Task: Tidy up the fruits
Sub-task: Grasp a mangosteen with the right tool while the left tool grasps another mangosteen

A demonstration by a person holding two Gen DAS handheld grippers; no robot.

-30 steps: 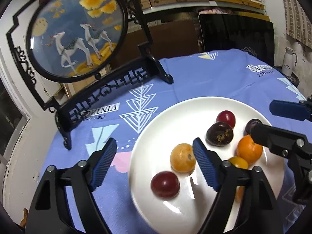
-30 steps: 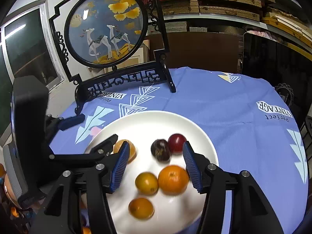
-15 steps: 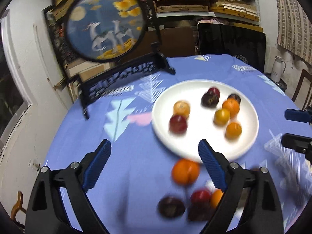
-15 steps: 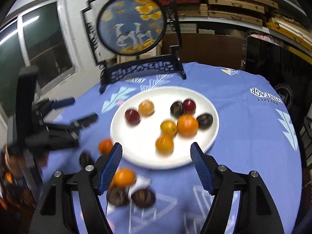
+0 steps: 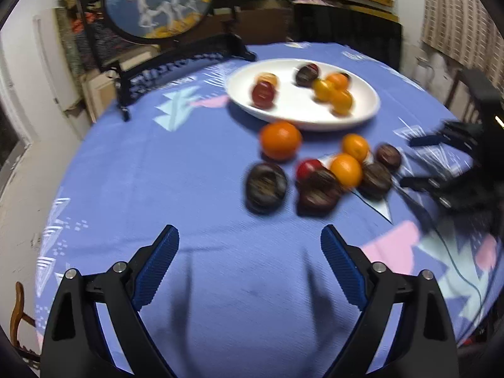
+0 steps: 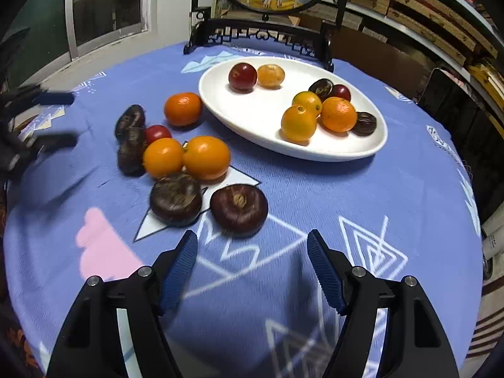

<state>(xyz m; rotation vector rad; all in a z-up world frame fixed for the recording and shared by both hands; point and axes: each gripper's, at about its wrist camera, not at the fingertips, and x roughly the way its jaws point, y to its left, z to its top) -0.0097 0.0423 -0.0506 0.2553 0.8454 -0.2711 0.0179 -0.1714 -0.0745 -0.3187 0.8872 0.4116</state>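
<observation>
Left wrist view: the left gripper (image 5: pixel 249 245) stands released, its blue pads wide apart over bare blue cloth, nothing between them. Its jaws have just been opening. The white plate (image 5: pixel 293 115) lies on the desk (image 5: pixel 157 173) beyond the gripper, in front of the round framed screen (image 5: pixel 157 3). On the plate lie a red fruit, several orange fruits and a dark one. Just in front of the plate, on the cloth, rests a large orange (image 5: pixel 279 140). Nearer than that lies a loose cluster (image 5: pixel 334 173) of dark brown, orange and red fruits, most of them touching. The right gripper (image 5: pixel 422 162) shows blurred to the right of the cluster.

Right wrist view: the right gripper (image 6: pixel 252 258) is released, its pads apart with only cloth between them. Its jaws have just been closing slightly. Just ahead of it lie two dark brown fruits (image 6: pixel 239 209), side by side and near touching. Behind them two orange fruits (image 6: pixel 206 157) touch each other. A small red fruit (image 6: pixel 157 133) and two more dark ones lie to their left. A single orange (image 6: pixel 182 108) rests just beside the plate's (image 6: pixel 315 152) left rim. The plate holds eight fruits. The left gripper (image 6: pixel 53 119) appears blurred at the left edge.
</observation>
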